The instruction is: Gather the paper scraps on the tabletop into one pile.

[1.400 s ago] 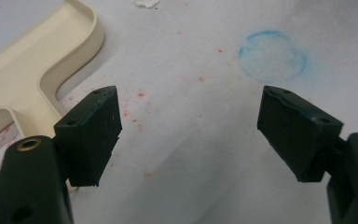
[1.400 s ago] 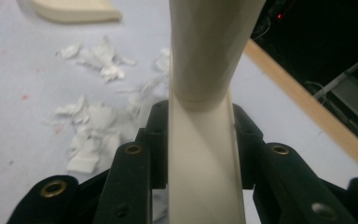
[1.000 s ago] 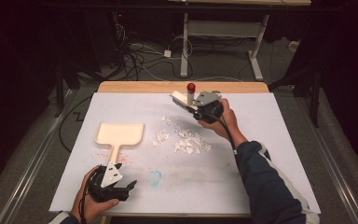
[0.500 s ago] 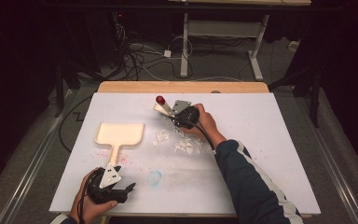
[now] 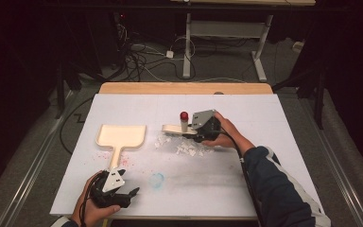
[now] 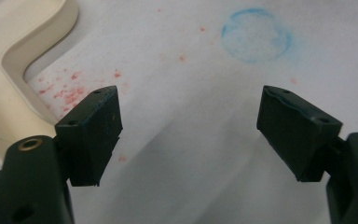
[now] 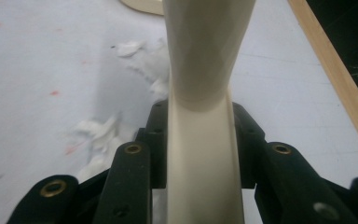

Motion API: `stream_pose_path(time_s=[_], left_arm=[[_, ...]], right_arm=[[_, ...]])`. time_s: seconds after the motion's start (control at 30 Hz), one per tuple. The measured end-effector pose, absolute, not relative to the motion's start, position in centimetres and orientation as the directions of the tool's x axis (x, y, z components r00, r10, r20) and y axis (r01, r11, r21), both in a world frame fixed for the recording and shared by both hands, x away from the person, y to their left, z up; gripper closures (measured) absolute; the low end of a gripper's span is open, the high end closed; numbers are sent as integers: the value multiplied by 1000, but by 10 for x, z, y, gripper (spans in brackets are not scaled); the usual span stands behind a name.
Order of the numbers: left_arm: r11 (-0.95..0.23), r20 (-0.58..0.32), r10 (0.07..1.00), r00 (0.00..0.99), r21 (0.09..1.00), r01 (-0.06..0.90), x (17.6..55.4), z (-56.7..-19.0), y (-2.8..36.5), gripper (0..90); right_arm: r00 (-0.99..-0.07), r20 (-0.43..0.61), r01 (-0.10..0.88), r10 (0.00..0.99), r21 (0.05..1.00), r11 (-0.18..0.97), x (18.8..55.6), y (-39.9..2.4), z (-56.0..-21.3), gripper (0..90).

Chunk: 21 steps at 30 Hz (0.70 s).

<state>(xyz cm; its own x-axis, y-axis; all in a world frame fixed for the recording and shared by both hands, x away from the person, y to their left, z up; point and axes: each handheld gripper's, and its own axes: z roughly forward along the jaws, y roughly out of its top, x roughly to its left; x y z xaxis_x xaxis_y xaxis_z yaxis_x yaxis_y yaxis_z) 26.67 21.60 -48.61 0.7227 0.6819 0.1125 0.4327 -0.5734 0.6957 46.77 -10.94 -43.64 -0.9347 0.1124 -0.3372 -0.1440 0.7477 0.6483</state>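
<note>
A: Brush [image 5: 172,128]? 
B: Pinched by its handle in right gripper [image 5: 199,132]; swung left from the far edge, now low over paper scraps [image 5: 185,147]; dustpan [image 5: 121,136] beside them.
A: Left gripper [image 5: 123,193]? 
B: Jaws spread, idle; sweeping looks next.

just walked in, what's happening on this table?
A person is sweeping up. The right gripper is shut on a cream brush, its head at the white paper scraps. The left gripper rests open near the table's front edge, beside the handle of the cream dustpan, not holding it.
</note>
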Motion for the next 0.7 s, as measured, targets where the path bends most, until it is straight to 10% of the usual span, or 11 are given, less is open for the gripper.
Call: stream_pose_path(time_s=[0.7], left_arm=[[-566, 141, 675, 725, 729, 385, 270, -478, 220, 217]], right_arm=[[-838, -289, 34, 463, 819, 573, 446, -123, -386, 675]])
